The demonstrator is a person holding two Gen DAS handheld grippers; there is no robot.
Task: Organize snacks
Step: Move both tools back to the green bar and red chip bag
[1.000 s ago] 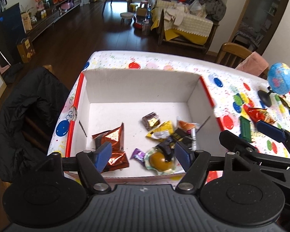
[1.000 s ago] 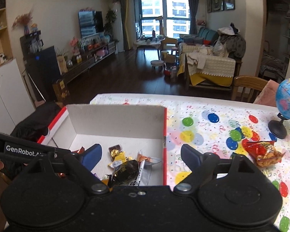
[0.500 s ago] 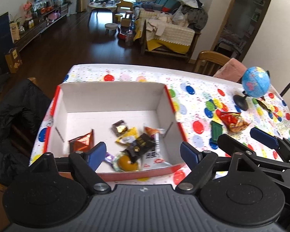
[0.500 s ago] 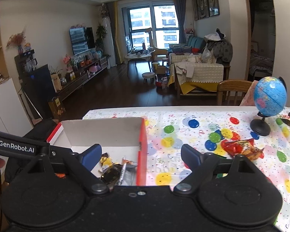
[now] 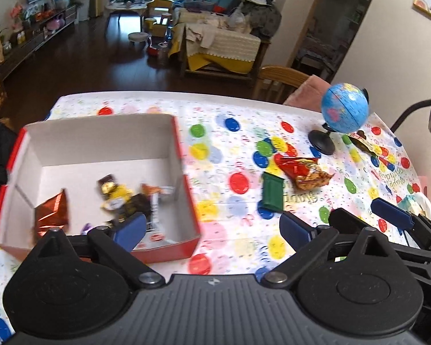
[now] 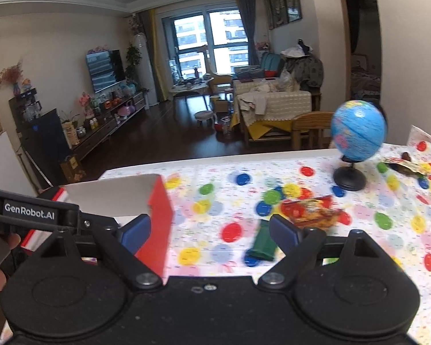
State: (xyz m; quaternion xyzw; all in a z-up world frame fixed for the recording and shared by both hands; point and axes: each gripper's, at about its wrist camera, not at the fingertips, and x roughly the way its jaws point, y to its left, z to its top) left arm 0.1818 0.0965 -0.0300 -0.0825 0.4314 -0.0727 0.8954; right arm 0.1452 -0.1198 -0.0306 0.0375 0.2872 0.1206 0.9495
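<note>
A: Where's the green packet (image 5: 272, 192) vs your tongs?

B: Flat on the cloth, right of the box (image 5: 184, 172), long axis pointing away from you. Right gripper (image 6: 209, 231) nearer, wide open, empty; left gripper (image 5: 212, 227) same. Red bag (image 5: 304, 171) just beyond; open room on its left.

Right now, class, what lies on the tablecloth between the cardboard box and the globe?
A green packet and a red snack bag, seen in both views between box and globe.
</note>
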